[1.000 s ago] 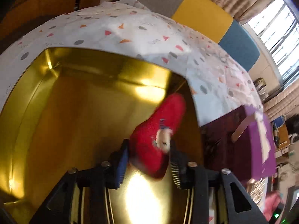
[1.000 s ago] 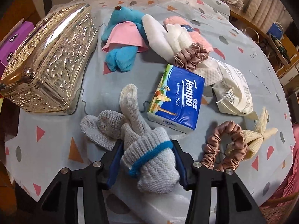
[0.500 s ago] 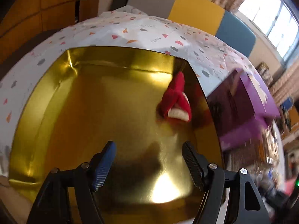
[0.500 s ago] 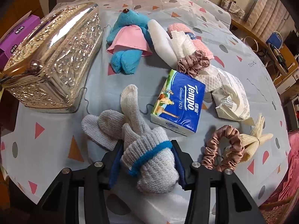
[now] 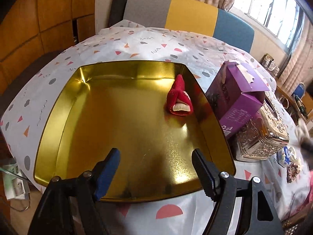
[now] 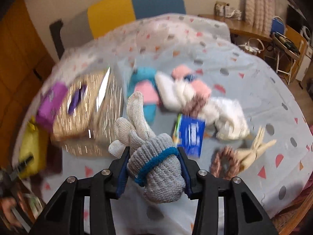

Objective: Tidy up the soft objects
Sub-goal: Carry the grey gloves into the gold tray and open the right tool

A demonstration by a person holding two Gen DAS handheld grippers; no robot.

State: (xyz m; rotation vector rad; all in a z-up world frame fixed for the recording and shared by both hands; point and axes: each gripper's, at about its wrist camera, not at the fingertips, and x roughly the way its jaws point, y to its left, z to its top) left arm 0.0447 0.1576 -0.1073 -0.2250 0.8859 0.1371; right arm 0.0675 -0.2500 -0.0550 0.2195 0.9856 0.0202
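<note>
A red sock [image 5: 179, 98] lies alone in the gold tin [image 5: 135, 72], against its right wall. My left gripper [image 5: 155, 152] hovers over the tin's near edge, well short of the sock; its jaws are opening and hold nothing. In the blurred right wrist view my right gripper [image 6: 153, 150] is shut on the cuff of a grey knit glove [image 6: 156, 166] with a blue band. The glove's fingers stick out ahead, lifted off the tablecloth. Below lie a blue plush toy [image 6: 144, 90], white cloths [image 6: 225, 113], a brown scrunchie [image 6: 225, 162] and a cream bow [image 6: 254, 150].
A purple carton [image 5: 234, 98] and an ornate silver box [image 5: 264, 135] stand right of the tin. A blue tissue pack [image 6: 192, 137] lies among the soft things. A grey, yellow and blue chair back [image 5: 195, 15] stands behind the table.
The left gripper let go of the red sock, which now lies in the tin, and pulled back with wider jaws. The right gripper lifted the grey glove off the table.
</note>
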